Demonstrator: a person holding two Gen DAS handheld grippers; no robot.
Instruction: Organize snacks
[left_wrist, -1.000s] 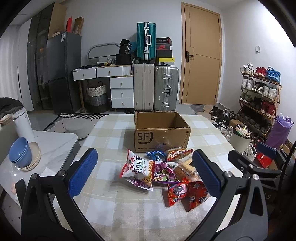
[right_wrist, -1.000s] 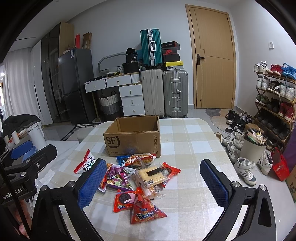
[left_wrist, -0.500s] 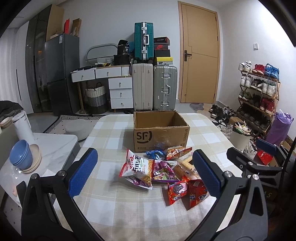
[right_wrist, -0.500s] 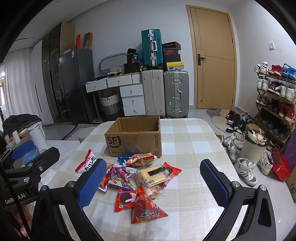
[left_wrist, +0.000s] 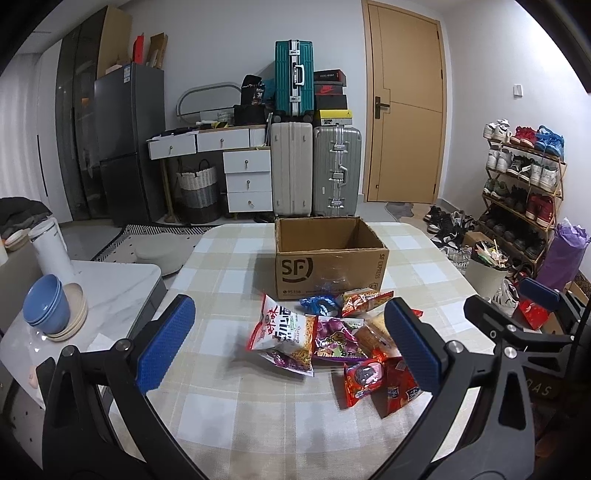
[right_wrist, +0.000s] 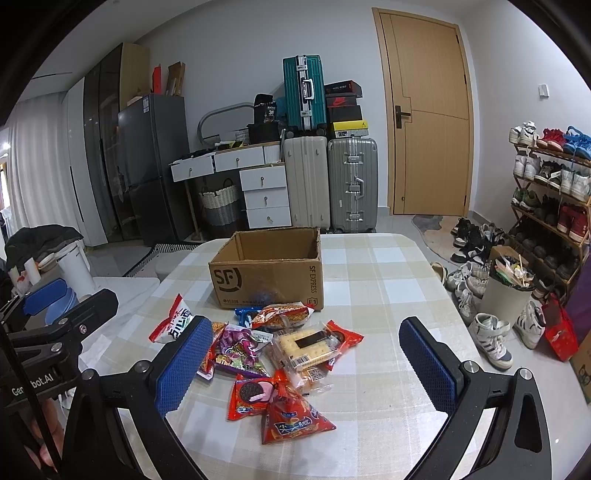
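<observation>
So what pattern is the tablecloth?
The tablecloth is beige and white checks, clearest in the right wrist view.

On the counter (left_wrist: 229, 417), the box (left_wrist: 328, 254) stands mid-frame; the snack packets (left_wrist: 332, 332) lie heaped just below it, toward lower centre.

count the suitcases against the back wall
3: a teal suitcase standing on top, a beige suitcase below it, and a silver suitcase beside the beige one, next to the door. None seems hidden.
</observation>
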